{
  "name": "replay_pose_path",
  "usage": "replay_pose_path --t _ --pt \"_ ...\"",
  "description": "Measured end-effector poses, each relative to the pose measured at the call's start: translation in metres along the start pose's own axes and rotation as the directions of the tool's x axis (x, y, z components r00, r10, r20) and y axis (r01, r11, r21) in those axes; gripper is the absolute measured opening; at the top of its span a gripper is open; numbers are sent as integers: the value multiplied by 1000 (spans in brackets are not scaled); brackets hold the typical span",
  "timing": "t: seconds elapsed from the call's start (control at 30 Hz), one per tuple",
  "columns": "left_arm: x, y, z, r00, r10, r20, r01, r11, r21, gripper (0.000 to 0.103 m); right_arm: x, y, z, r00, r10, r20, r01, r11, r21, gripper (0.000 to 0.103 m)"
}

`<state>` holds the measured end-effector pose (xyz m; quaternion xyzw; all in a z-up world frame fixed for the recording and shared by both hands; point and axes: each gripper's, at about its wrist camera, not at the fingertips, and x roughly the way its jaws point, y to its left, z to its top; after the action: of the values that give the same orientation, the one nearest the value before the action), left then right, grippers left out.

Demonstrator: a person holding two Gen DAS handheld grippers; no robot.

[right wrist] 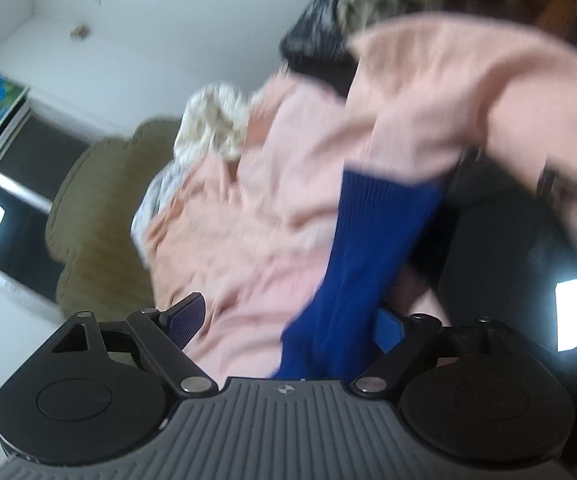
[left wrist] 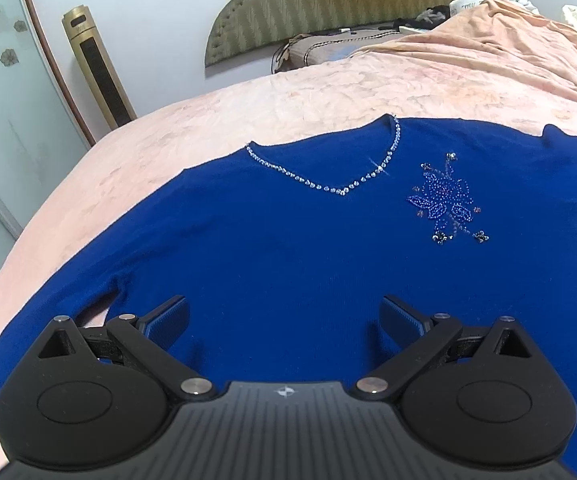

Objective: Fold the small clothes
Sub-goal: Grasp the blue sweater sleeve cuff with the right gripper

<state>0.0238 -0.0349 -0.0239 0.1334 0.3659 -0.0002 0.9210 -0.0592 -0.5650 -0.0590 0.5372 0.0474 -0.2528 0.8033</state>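
Note:
A royal blue knit sweater [left wrist: 288, 248] lies spread flat, front up, on the pink bedspread [left wrist: 216, 120]. It has a rhinestone V-neck [left wrist: 340, 190] and a beaded flower [left wrist: 446, 200] on the chest. My left gripper [left wrist: 284, 320] hovers open over the sweater's lower body, holding nothing. In the blurred right wrist view, a ribbed blue sleeve end [right wrist: 352, 264] hangs between the fingers of my right gripper [right wrist: 288, 324], close to the right finger. The jaws stand wide apart and do not pinch it.
A gold tower fan [left wrist: 96, 68] stands by the wall left of the bed. An olive headboard [left wrist: 328, 4] and rumpled bedding [left wrist: 488, 12] lie beyond. The right wrist view shows pink bedding [right wrist: 272, 200], an olive cushion [right wrist: 96, 216] and dark clothes [right wrist: 320, 24].

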Motion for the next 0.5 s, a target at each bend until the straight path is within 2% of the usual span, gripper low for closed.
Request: replay_pose_path --t 0.1,0.2,0.27,0.4,0.5 --pt "-1 1 0 1000 -7 2 7 1000 1 102 10 -8 12 999 -15 43 13 999 30 79" --pt "-4 2 2 1000 -11 10 11 1000 1 102 20 -10 19 998 -51 28 50 998 40 54" --pt "-5 4 4 1000 -11 18 11 1000 2 102 24 -9 20 997 -68 23 68 997 20 12" --pt "-7 3 11 1000 -6 31 5 999 31 102 25 6 16 994 -103 25 104 993 -60 10" --pt "-2 3 17 1000 2 28 -3 999 48 102 11 27 16 989 -126 83 137 978 -157 10"
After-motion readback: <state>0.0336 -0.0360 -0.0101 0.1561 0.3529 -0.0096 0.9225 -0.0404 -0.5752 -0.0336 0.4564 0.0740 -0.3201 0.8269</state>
